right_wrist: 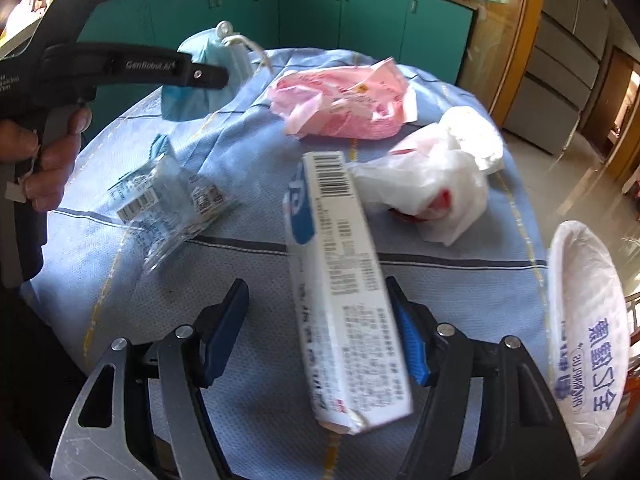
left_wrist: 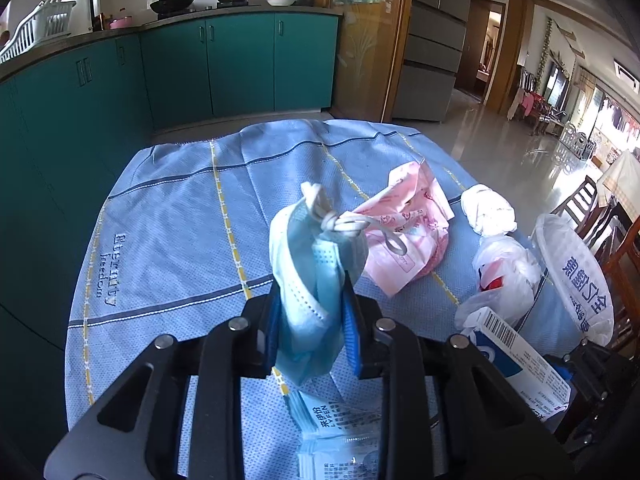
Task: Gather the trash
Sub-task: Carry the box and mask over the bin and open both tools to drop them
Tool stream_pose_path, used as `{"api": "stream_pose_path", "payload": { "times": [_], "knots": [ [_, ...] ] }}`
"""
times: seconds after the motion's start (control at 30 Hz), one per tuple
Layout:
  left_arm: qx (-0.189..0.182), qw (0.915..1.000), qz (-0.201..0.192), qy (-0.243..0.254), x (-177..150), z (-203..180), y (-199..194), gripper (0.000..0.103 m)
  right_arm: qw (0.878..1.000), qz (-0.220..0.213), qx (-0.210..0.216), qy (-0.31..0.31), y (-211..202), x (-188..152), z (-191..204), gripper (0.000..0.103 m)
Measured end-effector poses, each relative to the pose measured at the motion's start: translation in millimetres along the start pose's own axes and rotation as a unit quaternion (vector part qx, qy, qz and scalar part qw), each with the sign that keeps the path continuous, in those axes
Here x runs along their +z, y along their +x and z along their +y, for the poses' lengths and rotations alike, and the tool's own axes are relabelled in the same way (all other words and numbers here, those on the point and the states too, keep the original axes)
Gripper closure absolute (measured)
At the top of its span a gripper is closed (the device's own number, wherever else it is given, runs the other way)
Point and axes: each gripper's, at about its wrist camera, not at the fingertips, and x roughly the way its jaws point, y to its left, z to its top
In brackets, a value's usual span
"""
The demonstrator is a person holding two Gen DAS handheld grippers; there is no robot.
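Two light pieces are handled: a limp face mask (left_wrist: 308,276), pinched mid-fold by the left gripper (left_wrist: 310,320) above the table, and a stiff carton (right_wrist: 344,292), best taken across its narrow sides, lying between the right gripper's (right_wrist: 320,328) spread fingers.

The left tool (left_wrist: 310,334) is held raised above the desk, its blue pads pinched together on a mask (left_wrist: 308,280). The right tool (right_wrist: 318,334) is spread wide, a box (right_wrist: 344,292) lying between its pads. A hand (right_wrist: 48,160) is wrapped around the left tool's handle.
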Motion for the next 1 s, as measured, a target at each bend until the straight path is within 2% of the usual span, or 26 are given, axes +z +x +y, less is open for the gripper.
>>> {"api": "stream_pose_path", "payload": {
  "times": [0.03,0.13,0.2,0.33,0.47,0.7,0.9,1.0],
  "knots": [
    [0.002,1.0000,0.000,0.002,0,-1,0,0.076,1.000,0.000,0.004,-0.001,2,1,1,0.039],
    [0.003,1.0000,-0.002,0.007,-1,-5,-1,0.076,1.000,-0.001,0.019,-0.005,1,1,7,0.057],
    [0.004,1.0000,-0.004,0.007,-1,-6,-1,0.076,1.000,-0.001,0.022,-0.006,1,2,8,0.073],
    [0.009,0.9999,-0.008,0.005,-1,-4,-3,0.076,0.999,-0.003,0.035,-0.002,-3,0,11,0.079],
    [0.016,0.9998,-0.013,0.001,-1,-2,-4,0.076,0.999,-0.011,0.041,0.015,-9,-1,6,0.079],
    [0.025,0.9987,-0.043,-0.003,3,-5,-14,0.076,0.997,-0.055,0.028,0.048,-36,4,-24,0.079],
    [0.034,0.9960,-0.082,-0.012,-2,-5,-28,0.077,0.988,-0.106,-0.018,0.109,-76,-3,-87,0.079],
    [0.039,0.9941,-0.097,-0.030,-9,-3,-34,0.077,0.981,-0.117,-0.038,0.149,-87,-12,-123,0.079]
  ]
}}
